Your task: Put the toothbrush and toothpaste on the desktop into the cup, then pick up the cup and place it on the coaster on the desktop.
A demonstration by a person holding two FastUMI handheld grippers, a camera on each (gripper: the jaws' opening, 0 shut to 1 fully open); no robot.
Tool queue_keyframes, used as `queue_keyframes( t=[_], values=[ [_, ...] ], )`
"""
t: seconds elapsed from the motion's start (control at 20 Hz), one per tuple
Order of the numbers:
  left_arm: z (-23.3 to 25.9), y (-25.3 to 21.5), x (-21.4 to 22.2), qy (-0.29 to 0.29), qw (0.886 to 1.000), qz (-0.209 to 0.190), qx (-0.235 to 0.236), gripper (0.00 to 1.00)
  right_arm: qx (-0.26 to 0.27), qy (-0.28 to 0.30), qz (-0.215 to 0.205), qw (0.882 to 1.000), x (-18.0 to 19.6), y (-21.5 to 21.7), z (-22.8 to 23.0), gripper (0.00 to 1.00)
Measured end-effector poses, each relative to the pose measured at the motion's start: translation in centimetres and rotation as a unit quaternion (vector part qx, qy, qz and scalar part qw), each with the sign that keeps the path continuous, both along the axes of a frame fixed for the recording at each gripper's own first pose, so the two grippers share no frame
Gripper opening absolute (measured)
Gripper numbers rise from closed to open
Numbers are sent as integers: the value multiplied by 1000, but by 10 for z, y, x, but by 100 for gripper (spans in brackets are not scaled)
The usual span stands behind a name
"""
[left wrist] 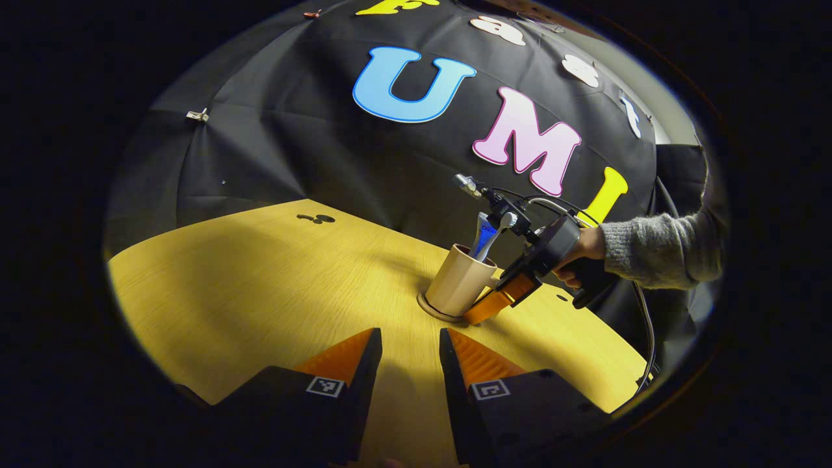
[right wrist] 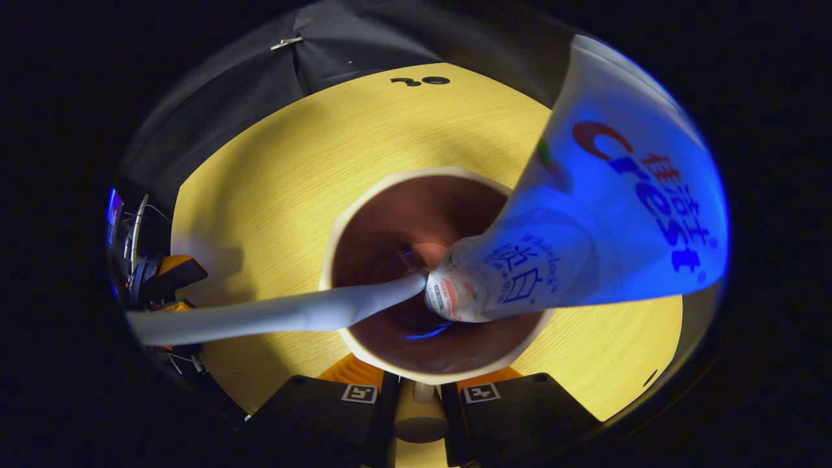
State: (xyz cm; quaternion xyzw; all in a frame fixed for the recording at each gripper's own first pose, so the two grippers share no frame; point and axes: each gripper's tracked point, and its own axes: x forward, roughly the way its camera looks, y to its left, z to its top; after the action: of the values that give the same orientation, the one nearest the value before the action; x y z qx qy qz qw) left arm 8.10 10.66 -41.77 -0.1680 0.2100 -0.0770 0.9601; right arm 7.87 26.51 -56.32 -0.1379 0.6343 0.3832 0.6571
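Observation:
A beige cup (left wrist: 458,281) stands upright on a round wooden coaster (left wrist: 431,309) right of the table's middle. A blue and white toothpaste tube (left wrist: 482,237) and a white toothbrush (left wrist: 500,227) stick out of it. My right gripper (left wrist: 486,308), held by a hand (left wrist: 582,257), reaches the cup's lower right side. In the right gripper view I look down into the cup (right wrist: 364,201), with the toothpaste (right wrist: 585,234) and toothbrush handle (right wrist: 292,315) leaning out. The right gripper (right wrist: 417,385) is shut on a beige part of the cup's side. My left gripper (left wrist: 409,339) hovers open over bare table in front of the cup.
The yellow wooden table (left wrist: 260,286) ends in a curved edge in front and on the right. Small black marks (left wrist: 316,219) lie near its far edge. A grey sleeve (left wrist: 656,250) and a cable (left wrist: 647,331) hang at the right. The left gripper (right wrist: 162,279) shows at the left.

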Motion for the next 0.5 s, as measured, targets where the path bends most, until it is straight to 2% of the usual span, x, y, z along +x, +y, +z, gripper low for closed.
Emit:
queue_keyframes(
  t=[0.05, 0.45, 0.5],
  values=[
    [-1, 0, 0, 1, 1000, -1, 1, 57, -1, 2, -1, 1000, 1, 0, 0, 33],
    [1, 0, -1, -1, 1000, -1, 0, 57, -6, 1, 0, 1000, 1, -4, 6, 34],
    [2, 1, -1, -1, 1000, 1, 0, 57, -4, -1, -4, 1000, 3, -3, 8, 39]
  ],
)
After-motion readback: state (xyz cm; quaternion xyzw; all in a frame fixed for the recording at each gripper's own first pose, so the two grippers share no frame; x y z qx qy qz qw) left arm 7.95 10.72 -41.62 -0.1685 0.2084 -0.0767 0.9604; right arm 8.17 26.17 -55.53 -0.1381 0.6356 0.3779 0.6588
